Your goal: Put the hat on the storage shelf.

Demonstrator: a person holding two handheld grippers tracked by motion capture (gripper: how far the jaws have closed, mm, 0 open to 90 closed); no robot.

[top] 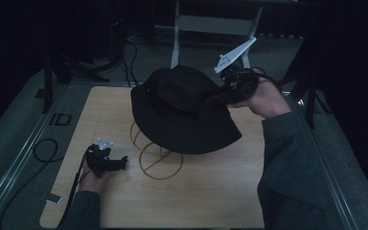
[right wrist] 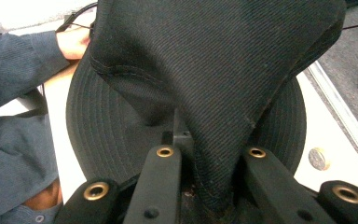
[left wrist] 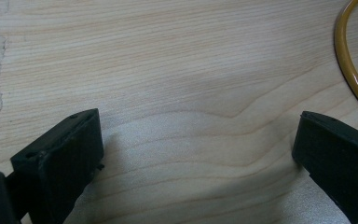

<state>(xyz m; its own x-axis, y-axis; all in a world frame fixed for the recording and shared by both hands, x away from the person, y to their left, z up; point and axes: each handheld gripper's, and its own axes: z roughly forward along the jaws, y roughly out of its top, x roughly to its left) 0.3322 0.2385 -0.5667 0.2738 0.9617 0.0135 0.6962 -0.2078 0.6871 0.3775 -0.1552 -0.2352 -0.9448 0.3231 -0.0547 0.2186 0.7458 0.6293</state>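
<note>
We see a black hat [top: 182, 112] held up over the middle of a wooden table [top: 211, 191]. The right gripper [top: 230, 88] has pinched a fold of the hat's top, and in the right gripper view the cloth [right wrist: 214, 93] sits tight between the two jaws. The hat covers most of a yellow wire stand [top: 155, 160] under it, so we can only make out its rings on the table. We cannot tell if the hat touches the stand. The left gripper [top: 106, 160] rests low on the table, near the stand's front ring. Its jaws are spread wide with nothing in them, only bare wood [left wrist: 177, 93]. The room around the table is too dark to make out.
</note>
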